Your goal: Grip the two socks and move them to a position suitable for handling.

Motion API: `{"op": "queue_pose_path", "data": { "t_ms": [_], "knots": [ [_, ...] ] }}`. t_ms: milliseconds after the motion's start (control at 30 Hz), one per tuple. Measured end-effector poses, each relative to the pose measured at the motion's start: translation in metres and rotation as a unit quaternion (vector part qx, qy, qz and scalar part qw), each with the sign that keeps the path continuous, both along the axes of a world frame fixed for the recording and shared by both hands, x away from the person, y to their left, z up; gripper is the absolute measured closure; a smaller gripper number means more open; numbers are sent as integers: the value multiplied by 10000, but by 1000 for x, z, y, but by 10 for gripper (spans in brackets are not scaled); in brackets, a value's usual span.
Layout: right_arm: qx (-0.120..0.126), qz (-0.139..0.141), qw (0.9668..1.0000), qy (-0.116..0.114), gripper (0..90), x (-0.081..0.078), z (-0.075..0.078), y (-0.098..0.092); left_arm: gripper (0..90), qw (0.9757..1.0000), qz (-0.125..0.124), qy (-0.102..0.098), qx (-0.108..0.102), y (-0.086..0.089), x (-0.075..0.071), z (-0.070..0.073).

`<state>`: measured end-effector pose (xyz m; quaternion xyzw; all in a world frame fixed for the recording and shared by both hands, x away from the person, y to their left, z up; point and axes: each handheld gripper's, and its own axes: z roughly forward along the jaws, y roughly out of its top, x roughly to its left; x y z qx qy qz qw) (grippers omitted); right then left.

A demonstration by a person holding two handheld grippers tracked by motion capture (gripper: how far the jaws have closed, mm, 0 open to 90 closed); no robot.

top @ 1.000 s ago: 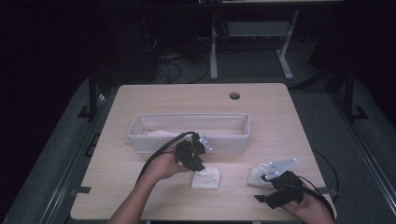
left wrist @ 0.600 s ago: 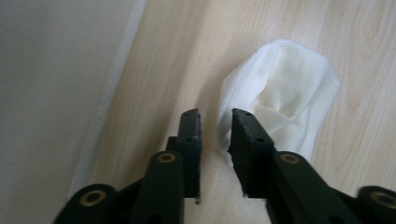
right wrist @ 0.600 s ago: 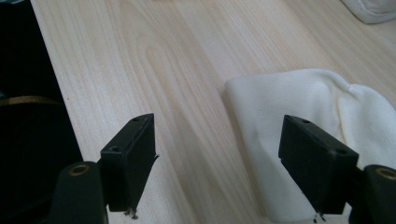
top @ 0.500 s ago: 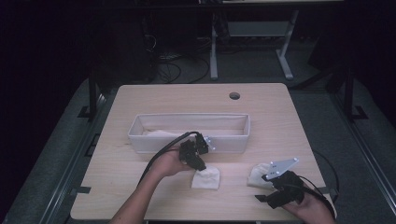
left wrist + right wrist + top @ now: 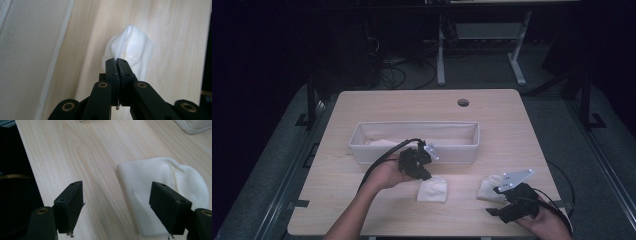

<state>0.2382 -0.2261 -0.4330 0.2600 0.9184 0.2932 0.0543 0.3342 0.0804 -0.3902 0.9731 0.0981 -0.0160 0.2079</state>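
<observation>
A small white cloth (image 5: 433,191) lies on the wooden table (image 5: 362,200) in front of a long white bin (image 5: 412,125). My left gripper (image 5: 426,176) sits at the cloth's upper left edge. Its jaws have just been closing, and in the left gripper view the left gripper (image 5: 117,61) is shut on a pinched fold of the cloth (image 5: 132,45), which peaks up from the table. A second white cloth (image 5: 489,187) lies near the front right. My right gripper (image 5: 117,195) stands open just over that cloth's (image 5: 155,177) near edge, its jaws wide apart and not touching it.
Another pale cloth (image 5: 382,142) lies inside the bin at its left end. The bin's wall (image 5: 25,50) runs close beside the left gripper. A round cable hole (image 5: 463,102) sits near the table's far edge. The table's front edge is close under both hands.
The left gripper's jaws have closed onto the cloth's fold, and the hand has shifted slightly toward the cloth. The right hand and its cloth have not moved.
</observation>
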Motion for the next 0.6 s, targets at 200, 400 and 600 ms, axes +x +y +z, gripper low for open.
{"op": "queue_pose_path", "data": {
  "t_ms": [200,400,600],
  "knots": [
    [-10,26,10000,-42,269,-1,1,2,888,9996,-234,-118,-81,3,-19,10],
    [-25,20,10000,-18,269,-1,0,3,886,9990,-386,-156,-148,4,-36,14],
    [-14,10,10000,-21,269,-2,1,4,882,9986,-499,-86,-147,5,-46,11]
  ]
}}
